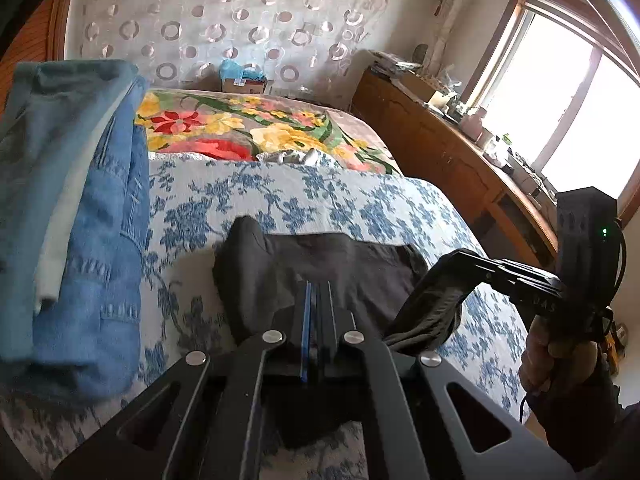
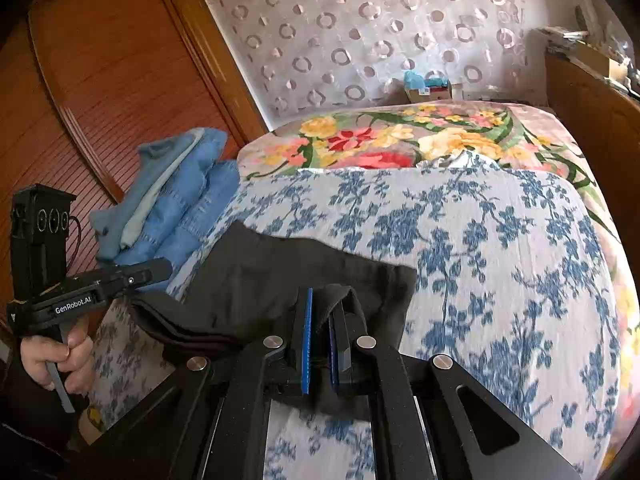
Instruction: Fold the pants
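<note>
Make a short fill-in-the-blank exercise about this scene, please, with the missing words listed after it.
1. Both grippers are shut on the ____ pants.
2. The pants lie on a bedspread with a ____ flower print.
3. The left gripper and the right gripper hold the pants at the edge ____ to the cameras.
4. A pile of ____ garments lies to the left.

Missing words: black; blue; nearest; blue

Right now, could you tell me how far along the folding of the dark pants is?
Partly done. The dark pants already lie doubled into a compact slab on the blue-flowered bedspread. In hand: the left gripper and the right gripper are each shut on a near edge of the fabric, lifted slightly. Left: carry that edge over for the last fold, then perhaps set them by the folded blue clothes.
</note>
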A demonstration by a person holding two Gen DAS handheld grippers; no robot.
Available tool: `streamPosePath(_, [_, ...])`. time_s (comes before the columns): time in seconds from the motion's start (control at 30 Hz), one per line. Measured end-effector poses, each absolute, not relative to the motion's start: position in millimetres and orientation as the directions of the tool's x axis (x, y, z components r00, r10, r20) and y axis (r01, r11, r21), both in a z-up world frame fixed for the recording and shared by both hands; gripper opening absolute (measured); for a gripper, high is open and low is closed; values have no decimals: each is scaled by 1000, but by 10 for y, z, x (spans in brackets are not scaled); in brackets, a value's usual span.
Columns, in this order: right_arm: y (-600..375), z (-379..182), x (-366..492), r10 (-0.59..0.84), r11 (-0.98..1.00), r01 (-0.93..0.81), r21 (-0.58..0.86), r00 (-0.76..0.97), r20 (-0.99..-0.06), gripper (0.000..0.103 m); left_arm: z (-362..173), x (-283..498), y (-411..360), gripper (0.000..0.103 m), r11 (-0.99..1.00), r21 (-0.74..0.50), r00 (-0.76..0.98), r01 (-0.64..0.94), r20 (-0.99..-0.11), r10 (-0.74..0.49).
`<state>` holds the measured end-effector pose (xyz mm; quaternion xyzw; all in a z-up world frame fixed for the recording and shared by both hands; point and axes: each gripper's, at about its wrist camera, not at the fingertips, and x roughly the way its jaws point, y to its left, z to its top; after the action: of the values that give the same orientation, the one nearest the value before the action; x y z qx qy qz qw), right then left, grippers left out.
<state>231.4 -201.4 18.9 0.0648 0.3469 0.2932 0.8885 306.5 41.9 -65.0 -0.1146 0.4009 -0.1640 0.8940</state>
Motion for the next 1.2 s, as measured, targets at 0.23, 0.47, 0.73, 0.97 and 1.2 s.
streamPosePath(0.23, [-1920, 71, 2642, 544, 837, -440, 326, 596, -591, 6, -591, 3202, 480, 3, 925, -326, 647, 196, -666, -372])
streamPosePath(0.47, [-1787, -8, 2840, 501, 863, -412, 293, 611, -613, 6, -608, 3209, 598, 3, 930, -332, 653, 157, -672, -350])
streamPosePath(0.73, [-1835, -49, 2903, 486, 872, -372, 319, 579, -655, 14, -719, 3182, 540, 37, 937, -309, 627, 160, -702, -338])
streamPosePath(0.97, [-2019, 49, 2756, 468, 883, -350, 313, 602, -647, 42, -776, 3161, 443, 41, 929, -311, 605, 199, -707, -366])
streamPosePath(1.2, [-2041, 22, 2630, 455, 885, -377, 272, 586, -670, 43, -976, 3278, 366, 41, 927, -317, 567, 201, -734, -374])
